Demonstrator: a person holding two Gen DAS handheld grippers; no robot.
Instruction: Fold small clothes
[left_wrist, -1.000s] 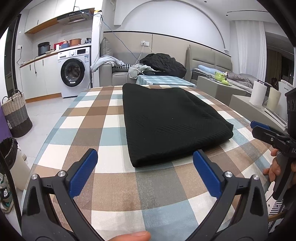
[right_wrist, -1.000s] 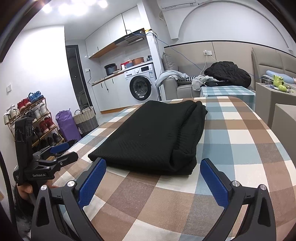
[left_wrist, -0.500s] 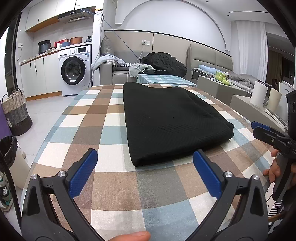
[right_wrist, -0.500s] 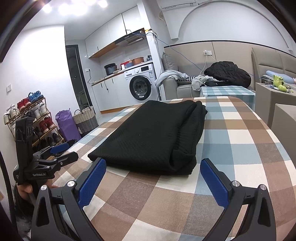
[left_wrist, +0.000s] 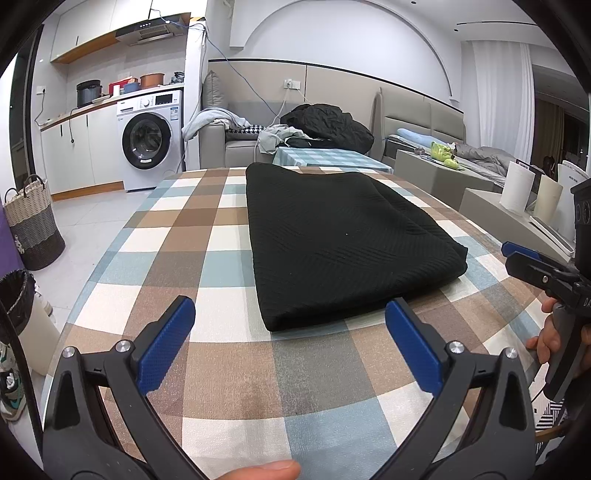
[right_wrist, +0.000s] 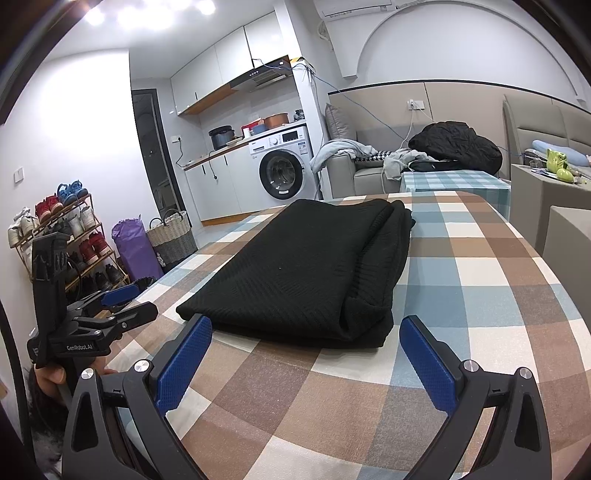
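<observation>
Both tongs, left (left_wrist: 290, 334) and right (right_wrist: 304, 349), gape wide, empty (near edge); we risk snagging only the top layer of the black garment (left_wrist: 340, 236).

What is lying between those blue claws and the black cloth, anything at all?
Nothing visible. Only bare checked tablecloth lies between the open left gripper and the folded black cloth, and likewise ahead of the open right gripper.

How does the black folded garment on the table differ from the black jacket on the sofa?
The black folded garment lies flat in a neat rectangle on the checked tablecloth; the black jacket sits crumpled in a heap on the sofa. The garment has a fine ribbed knit; the jacket looks smooth and wrinkled. Both are black.
</observation>
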